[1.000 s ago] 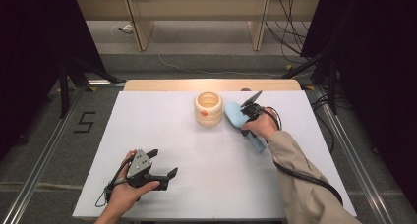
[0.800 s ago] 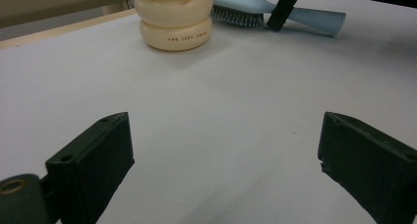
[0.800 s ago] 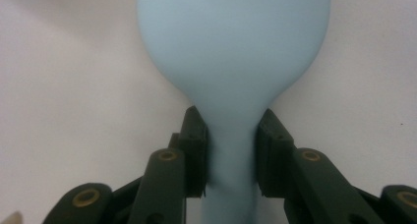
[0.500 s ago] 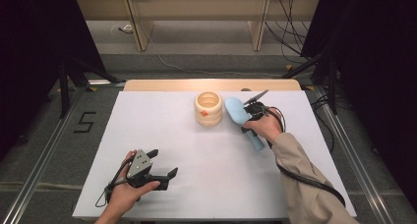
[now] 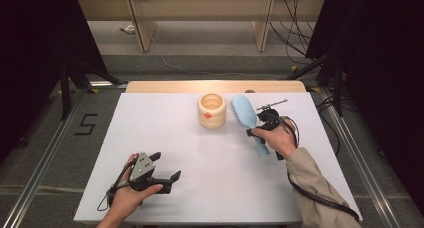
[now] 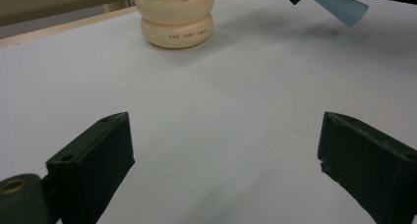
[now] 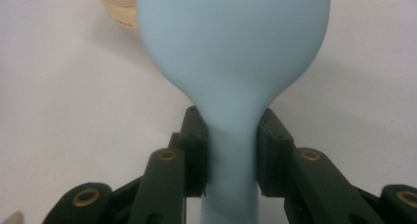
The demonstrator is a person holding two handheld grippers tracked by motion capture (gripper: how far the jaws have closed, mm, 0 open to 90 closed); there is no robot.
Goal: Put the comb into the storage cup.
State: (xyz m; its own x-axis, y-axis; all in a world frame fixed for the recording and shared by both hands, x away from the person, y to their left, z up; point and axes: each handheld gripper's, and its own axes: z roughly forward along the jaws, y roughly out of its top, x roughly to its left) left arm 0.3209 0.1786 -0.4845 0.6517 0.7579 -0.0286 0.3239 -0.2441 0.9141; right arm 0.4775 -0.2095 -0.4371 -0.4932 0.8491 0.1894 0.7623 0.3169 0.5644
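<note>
Hairbrush [image 5: 246, 116] sits pinched by its neck between my right gripper's [image 5: 256, 133] pads, head [image 7: 231, 42] forward, lifted just beside the cream holder [image 5: 211, 110] at the far middle of the white table [image 5: 165, 138]. I judge the risk is here: the neck is smooth and tapered, so the heavy head could swivel or slip down through my pads. Swinging it closer, the head could also clip the holder's rim and knock that light cup over. My left gripper [image 5: 161, 173] rests near the table's front edge, fingers [image 6: 93, 160] spread wide on nothing, too far off to steady anything.
</note>
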